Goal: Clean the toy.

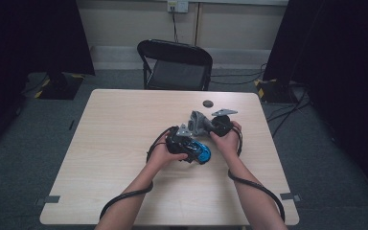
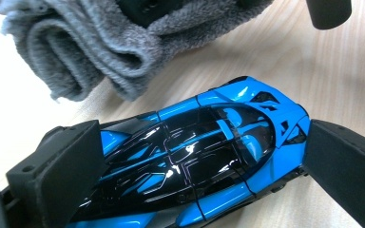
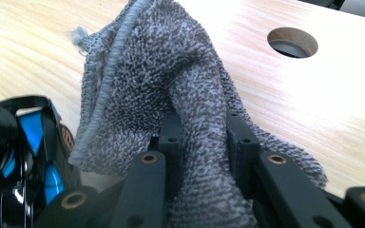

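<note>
A: Where is the toy car (image 2: 190, 156) right now?

B: On the table (image 1: 115, 143), right of the middle and toward the person's side. It is blue and black, and it lies between the jaws of the left gripper (image 2: 199, 166), which stand spread wide on either side of it.

A: Do the pads press on it?

B: In the left gripper view the left pad sits right at the car's side and the right pad stands just beside its tail, but I can't quite tell whether either one touches. It does not look like a squeeze.

A: And the right gripper (image 3: 202, 137)?

B: Its jaws are closed in on a grey towel (image 3: 171, 85), pinching a bunched fold between them. The cloth rises above the fingers and drapes down both sides.

A: How near is the towel to the car?

B: Just beside it. In the high view the towel hangs right behind the car, with the two hands close together.

A: Anything else on the table?

B: A round hole (image 3: 292, 42) in the tabletop, beyond the towel.
</note>
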A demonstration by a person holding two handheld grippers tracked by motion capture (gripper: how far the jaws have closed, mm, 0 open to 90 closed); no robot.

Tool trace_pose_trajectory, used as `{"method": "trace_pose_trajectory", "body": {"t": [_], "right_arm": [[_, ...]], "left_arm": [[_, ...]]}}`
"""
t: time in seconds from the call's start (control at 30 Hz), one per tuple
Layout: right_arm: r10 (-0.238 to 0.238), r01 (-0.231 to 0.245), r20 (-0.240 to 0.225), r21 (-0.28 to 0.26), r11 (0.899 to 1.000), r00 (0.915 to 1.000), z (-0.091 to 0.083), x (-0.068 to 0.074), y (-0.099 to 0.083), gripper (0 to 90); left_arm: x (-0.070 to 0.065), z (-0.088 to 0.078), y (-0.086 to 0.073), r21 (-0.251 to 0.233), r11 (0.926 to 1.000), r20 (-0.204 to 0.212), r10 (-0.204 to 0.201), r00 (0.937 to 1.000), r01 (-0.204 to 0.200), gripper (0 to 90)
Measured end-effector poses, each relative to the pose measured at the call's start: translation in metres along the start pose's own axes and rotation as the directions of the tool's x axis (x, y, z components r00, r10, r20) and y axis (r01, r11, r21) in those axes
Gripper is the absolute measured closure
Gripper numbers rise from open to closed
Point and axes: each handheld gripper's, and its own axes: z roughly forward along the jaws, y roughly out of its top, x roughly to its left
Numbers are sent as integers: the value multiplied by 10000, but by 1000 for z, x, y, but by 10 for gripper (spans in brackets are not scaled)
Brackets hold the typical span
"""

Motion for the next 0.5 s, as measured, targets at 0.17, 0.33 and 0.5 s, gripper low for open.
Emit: {"method": "trace_pose_trajectory", "body": {"t": [0.17, 0.33, 0.5], "right_arm": [[112, -112, -118, 16, 9999, 9999, 9, 7, 0, 730], [-24, 25, -137, 81, 10000, 9999, 13, 12, 1, 730], [-105, 110, -209, 208, 9997, 9997, 15, 14, -1, 727]], "left_arm": [[2, 1, -2, -95, 10000, 41, -1, 10000, 1, 0], [4, 1, -5, -421, 9991, 133, -12, 9999, 18, 0], [6, 4, -8, -625, 9980, 33, -95, 9999, 97, 0]]}}
